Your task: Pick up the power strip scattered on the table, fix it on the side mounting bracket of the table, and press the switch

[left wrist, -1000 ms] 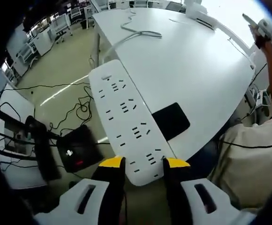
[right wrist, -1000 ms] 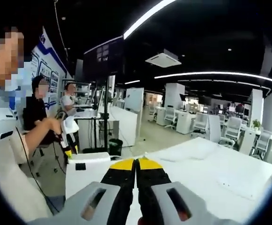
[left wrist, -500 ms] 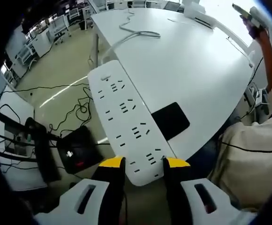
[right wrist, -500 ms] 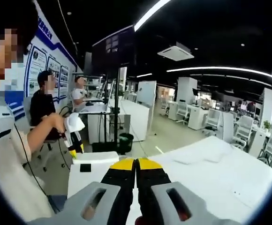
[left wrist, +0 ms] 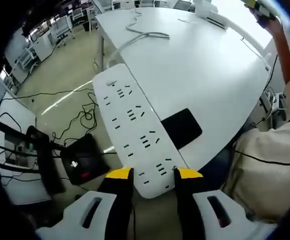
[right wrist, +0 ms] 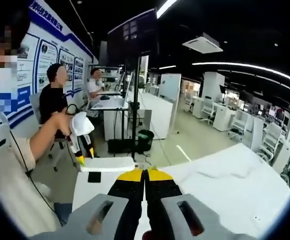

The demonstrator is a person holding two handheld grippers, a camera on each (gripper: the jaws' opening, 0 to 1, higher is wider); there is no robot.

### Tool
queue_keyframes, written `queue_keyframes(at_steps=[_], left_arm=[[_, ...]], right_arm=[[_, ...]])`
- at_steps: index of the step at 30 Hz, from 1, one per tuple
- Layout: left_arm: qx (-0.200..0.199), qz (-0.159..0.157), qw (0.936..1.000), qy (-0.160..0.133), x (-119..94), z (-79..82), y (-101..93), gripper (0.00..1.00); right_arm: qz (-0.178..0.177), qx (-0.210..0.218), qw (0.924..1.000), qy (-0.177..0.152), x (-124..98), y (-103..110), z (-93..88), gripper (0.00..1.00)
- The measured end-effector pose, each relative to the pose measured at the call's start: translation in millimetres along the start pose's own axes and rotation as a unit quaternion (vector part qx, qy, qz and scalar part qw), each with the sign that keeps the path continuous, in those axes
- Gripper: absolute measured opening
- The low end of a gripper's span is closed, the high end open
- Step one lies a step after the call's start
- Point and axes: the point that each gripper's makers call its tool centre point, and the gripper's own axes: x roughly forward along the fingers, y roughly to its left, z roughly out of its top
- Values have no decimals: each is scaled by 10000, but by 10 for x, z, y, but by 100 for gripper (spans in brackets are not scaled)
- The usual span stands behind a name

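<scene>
Over the table (left wrist: 210, 65) edge, your left gripper (left wrist: 154, 173) pinches the power strip's (left wrist: 132, 127) near end. Your right gripper (right wrist: 145, 174) is raised, jaws pressed together.

A: Occlusions, left gripper view? 
B: Power strip (left wrist: 134, 135): near end sits between the jaw tips of left gripper (left wrist: 154, 174), so end face is hidden. Switch at far end, 11 o'clock, too small to read on/off. Black pad (left wrist: 182, 128) on table (left wrist: 205, 65): part covered by strip.
A: Right gripper view?
B: Strip seen edge-on at 9 o'clock; sockets not visible. Wall posters (right wrist: 45, 60) at 10 o'clock: text unreadable.
</scene>
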Motion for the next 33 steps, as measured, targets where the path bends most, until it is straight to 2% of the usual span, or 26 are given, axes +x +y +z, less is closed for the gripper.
queue_keyframes(at_steps=[10, 14, 22, 33], left_arm=[[-23, -8, 10000, -23, 1, 5, 8, 37], [-11, -12, 10000, 22, 3, 6, 9, 37], [-12, -12, 10000, 82, 7, 7, 14, 37], [-10, -6, 9999, 111, -5, -8, -17, 37]], right_arm=[[259, -88, 9996, 66, 291, 79, 181, 0], [385, -220, 9988, 206, 446, 124, 227, 0], [554, -299, 9966, 539, 712, 147, 169, 0], [785, -346, 9928, 839, 1050, 171, 134, 0]])
